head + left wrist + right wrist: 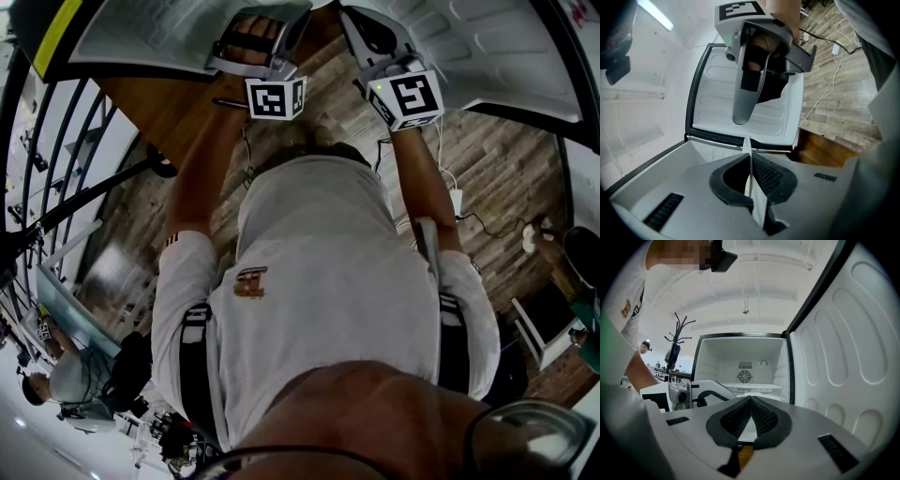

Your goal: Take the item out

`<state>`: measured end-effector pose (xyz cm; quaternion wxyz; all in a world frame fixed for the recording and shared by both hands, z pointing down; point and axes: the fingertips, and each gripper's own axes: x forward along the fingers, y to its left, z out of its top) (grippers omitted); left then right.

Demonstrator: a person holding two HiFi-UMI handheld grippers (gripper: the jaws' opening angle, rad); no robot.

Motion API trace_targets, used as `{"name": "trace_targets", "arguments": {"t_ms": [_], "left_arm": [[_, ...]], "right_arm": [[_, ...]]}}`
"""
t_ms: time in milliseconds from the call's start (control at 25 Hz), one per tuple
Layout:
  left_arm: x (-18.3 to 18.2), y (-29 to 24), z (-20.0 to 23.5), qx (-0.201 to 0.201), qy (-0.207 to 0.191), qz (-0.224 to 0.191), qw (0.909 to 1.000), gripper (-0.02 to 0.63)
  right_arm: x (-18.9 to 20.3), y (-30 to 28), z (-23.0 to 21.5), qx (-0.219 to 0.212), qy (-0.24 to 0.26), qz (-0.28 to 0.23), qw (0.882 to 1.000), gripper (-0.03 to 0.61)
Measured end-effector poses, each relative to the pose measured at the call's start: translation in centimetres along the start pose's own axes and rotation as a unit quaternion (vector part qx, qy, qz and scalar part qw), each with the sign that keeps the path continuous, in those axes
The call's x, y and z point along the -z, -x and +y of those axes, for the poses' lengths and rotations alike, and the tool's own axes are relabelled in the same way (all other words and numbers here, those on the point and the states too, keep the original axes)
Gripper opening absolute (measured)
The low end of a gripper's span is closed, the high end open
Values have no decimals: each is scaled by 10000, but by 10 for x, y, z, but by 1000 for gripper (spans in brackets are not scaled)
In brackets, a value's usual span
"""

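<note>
My left gripper (pixel 750 157) is shut on a thin white flat item (pixel 746 144), seen edge-on between the pads and sticking out past the tips. It points across the front of an open white fridge, towards the fridge door's inner liner (pixel 717 103). My right gripper (pixel 751 400) is shut with nothing between its pads and faces the fridge compartment (pixel 740 357), which has a wire shelf (pixel 757 387) and a fan at the back. In the head view both grippers, left (pixel 258 37) and right (pixel 370 33), are held side by side at the fridge opening.
The open door (pixel 843 357) stands close on the right of the right gripper. The floor is wood planks (pixel 497 169) with cables and a white power strip (pixel 457 202). A coat stand (pixel 677 333) stands to the left. Another person (pixel 70 375) sits behind.
</note>
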<state>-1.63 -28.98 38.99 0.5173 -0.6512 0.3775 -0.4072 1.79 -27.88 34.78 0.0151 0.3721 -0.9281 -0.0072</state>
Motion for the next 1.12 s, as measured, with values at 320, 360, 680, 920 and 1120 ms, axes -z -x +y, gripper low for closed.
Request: {"name": "trace_targets", "arguments": {"t_ms": [320,360,680,920,1120], "left_arm": [[-3,3,-2,36,-45,-13,10000,28],[-4,3,-2,35,-51,-19,10000,28],[-3,8,1,36,-69,-44,10000,28],[-6,6,1,42,-73,-47,10000,28],[0,11,2,54,-88,-47,9999,28]], "right_arm": [[2,4,2,6,40,31,10000,32],[2,4,2,14,37,29,10000,32],[0,6,6,40,37,22,10000,32],[-1,9,2,82,29,8,10000,32],[-3,5,9,78,56,18,10000,32]]}}
